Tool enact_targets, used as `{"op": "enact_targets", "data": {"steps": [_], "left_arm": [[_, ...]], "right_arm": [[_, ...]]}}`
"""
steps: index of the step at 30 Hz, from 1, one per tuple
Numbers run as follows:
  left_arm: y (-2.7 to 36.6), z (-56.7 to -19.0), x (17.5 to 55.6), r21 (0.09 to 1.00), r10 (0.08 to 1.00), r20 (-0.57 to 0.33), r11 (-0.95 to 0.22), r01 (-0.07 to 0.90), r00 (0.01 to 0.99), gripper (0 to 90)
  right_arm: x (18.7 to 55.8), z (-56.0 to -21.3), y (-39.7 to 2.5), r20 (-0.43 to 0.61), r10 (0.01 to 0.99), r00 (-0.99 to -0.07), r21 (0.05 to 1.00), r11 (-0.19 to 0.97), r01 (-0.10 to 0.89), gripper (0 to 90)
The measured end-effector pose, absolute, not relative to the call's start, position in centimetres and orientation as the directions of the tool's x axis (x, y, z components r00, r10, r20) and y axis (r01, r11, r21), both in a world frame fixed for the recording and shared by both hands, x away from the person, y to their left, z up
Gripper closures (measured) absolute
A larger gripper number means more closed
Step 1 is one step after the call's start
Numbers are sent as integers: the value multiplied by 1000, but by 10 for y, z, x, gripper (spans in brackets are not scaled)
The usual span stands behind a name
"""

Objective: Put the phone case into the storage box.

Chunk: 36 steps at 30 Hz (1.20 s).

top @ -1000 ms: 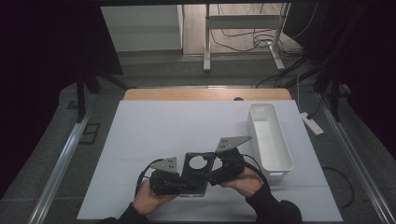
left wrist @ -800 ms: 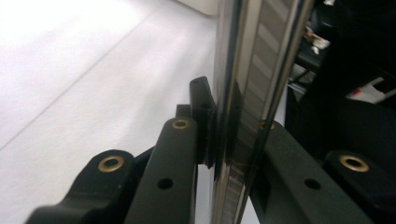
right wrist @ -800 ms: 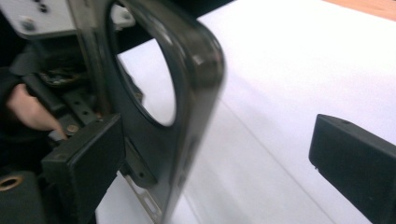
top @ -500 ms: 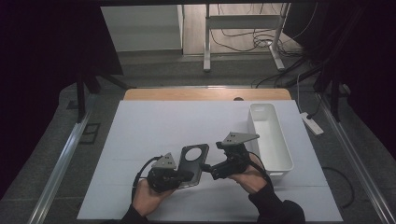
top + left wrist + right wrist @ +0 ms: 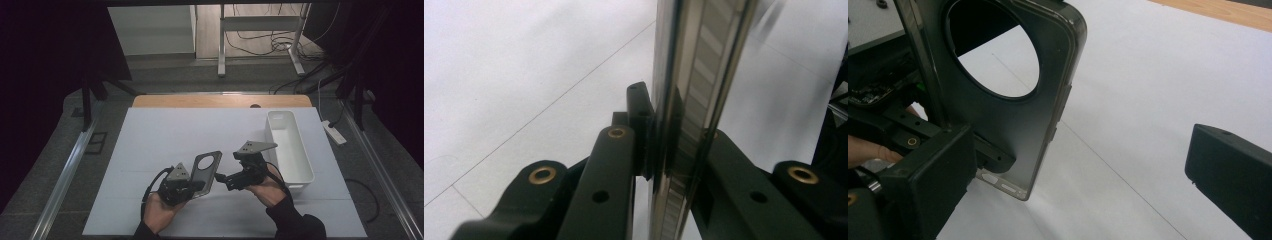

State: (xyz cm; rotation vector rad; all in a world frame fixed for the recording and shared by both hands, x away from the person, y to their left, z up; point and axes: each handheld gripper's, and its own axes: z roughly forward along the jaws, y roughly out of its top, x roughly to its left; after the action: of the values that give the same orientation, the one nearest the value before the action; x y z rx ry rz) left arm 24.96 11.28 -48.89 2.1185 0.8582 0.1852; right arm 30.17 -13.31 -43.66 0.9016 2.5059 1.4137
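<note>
A dark, see-through phone case (image 5: 206, 171) with a large round cut-out is held up off the white table (image 5: 165, 135), tilted on edge. My left gripper (image 5: 195, 186) is shut on its lower end. In the left gripper view the case (image 5: 689, 100) stands edge-on, pinched between the two black jaws of the left gripper (image 5: 674, 150). My right gripper (image 5: 227, 179) hovers just right of the case and is open. In the right gripper view the wide-apart pads (image 5: 930, 180) of the right gripper (image 5: 1078, 175) frame the case (image 5: 1060, 75) without touching it.
A long white bin (image 5: 288, 145) lies on the table's right side, close behind the right hand. A wooden strip (image 5: 220, 101) runs along the table's far edge. Metal rails flank the table, and desk legs and cables lie on the floor beyond.
The case has been lifted from lying flat on the table and tilted upright in the left gripper. The right gripper has drawn back to the right and stands apart from it.
</note>
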Motion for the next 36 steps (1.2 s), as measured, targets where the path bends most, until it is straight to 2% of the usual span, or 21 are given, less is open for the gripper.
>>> {"op": "enact_targets", "data": {"steps": [9,14,20,23,27,31,36], "left_arm": [[111,-489,249,742,623,-176,-425,519,762,856],[110,-490,249,737,608,-186,-433,518,772,856],[109,-490,249,740,598,-192,-432,516,778,856],[109,-490,248,742,589,-195,-434,511,784,856],[108,-490,248,743,591,-196,-431,512,782,856],[107,-490,248,740,604,-193,-427,519,773,856],[106,-491,248,738,616,-192,-423,526,764,857]], "right_arm": [[300,-431,-131,188,581,-792,811,363,458,1],[299,-427,-135,194,579,-792,831,332,447,122],[300,-424,-142,229,562,-795,838,302,455,378],[301,-424,-143,245,548,-800,840,292,457,432],[302,-424,-146,274,530,-803,846,265,464,568],[301,-425,-145,285,532,-797,850,245,467,654],[300,-426,-143,281,551,-786,853,232,467,715]]}}
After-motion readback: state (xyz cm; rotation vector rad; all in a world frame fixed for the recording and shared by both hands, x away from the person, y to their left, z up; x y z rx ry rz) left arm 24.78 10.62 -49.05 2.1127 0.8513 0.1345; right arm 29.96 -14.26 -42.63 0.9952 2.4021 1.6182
